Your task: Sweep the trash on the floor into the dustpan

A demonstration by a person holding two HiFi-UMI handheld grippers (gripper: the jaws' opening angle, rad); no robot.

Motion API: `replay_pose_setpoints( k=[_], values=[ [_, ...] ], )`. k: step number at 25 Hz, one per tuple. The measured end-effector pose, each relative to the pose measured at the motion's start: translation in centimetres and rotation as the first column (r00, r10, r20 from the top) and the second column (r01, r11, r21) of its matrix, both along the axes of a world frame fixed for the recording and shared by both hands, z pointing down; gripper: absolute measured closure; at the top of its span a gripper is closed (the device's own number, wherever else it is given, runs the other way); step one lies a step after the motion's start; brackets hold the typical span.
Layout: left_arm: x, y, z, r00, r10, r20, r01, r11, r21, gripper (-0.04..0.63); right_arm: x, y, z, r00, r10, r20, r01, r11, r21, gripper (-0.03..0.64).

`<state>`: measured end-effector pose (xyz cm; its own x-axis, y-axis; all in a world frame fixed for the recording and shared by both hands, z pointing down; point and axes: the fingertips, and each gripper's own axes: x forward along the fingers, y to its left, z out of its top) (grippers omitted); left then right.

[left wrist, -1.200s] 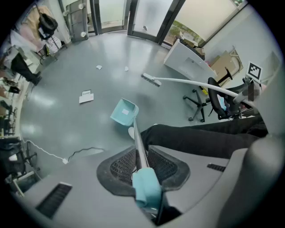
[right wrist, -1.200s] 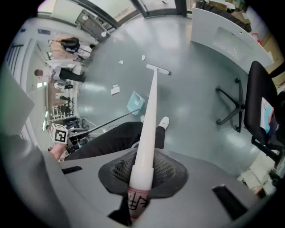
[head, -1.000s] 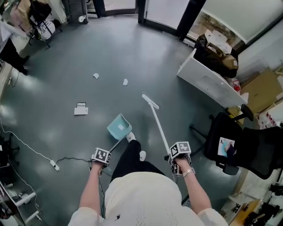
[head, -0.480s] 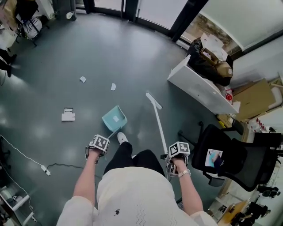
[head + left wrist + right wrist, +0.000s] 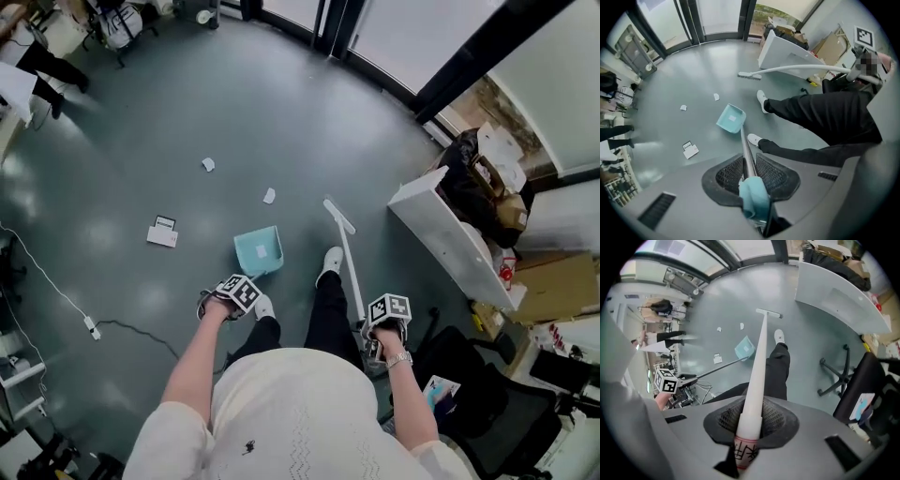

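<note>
Head view: one dustpan (image 5: pixel 260 251), one broom (image 5: pixel 348 253), three trash pieces (image 5: pixel 269 196).

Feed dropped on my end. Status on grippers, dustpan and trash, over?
Left gripper shut on dustpan; right gripper shut on broom. Paper scraps on floor beyond dustpan, unswept. Shoe between dustpan and broom.

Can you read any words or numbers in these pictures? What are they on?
No text can be read for sure.
Broom handle: red characters on its end label, partly hidden, unreadable.
White packet: dark print, too small to read.
Marker cubes: black-and-white square patterns only, no letters.
</note>
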<state>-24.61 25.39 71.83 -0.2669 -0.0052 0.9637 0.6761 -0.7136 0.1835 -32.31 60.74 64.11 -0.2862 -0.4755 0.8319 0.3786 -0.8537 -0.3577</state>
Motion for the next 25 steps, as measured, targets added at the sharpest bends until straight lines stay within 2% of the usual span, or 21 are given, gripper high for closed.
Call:
replay_pose_setpoints(
  k=[3, 6, 10, 15, 17, 21, 25],
  values=[
    [2.3, 1.9, 0.8, 1.0, 0.017, 0.025, -0.017, 0.999, 0.033, 0.502, 5.7, 2.3, 1.9, 0.993, -0.113, 0.023, 0.113, 0.993, 0.02, 0.554],
    [5.7, 3.6, 1.9, 0.999, 0.027, 0.046, -0.03, 0.997, 0.066, 0.502, 13.1, 4.6, 3.4, 0.964, -0.263, 0.046, 0.262, 0.965, 0.022, 0.554],
    [8.9, 6.2, 3.3, 0.997, 0.015, 0.071, -0.022, 0.994, 0.105, 0.502, 22.2, 7.2, 4.6, 0.884, -0.463, 0.061, 0.462, 0.887, 0.026, 0.554],
    [12.8, 7.8, 4.6, 0.997, 0.02, 0.081, -0.029, 0.994, 0.107, 0.502, 32.0, 8.0, 6.5, 0.785, -0.619, 0.034, 0.62, 0.784, -0.028, 0.554],
    [13.8, 7.5, 5.0, 0.996, 0.033, 0.083, -0.041, 0.994, 0.102, 0.502, 34.7, 7.3, 7.5, 0.755, -0.656, 0.026, 0.656, 0.753, -0.053, 0.554],
    [15.7, 7.3, 5.6, 0.996, 0.052, 0.077, -0.059, 0.994, 0.088, 0.502, 37.7, 6.0, 10.1, 0.724, -0.689, 0.038, 0.689, 0.72, -0.083, 0.554],
    [17.6, 6.3, 6.1, 0.994, 0.049, 0.102, -0.057, 0.996, 0.071, 0.502, 37.0, 4.2, 11.8, 0.663, -0.745, 0.069, 0.748, 0.655, -0.108, 0.554]
  ],
)
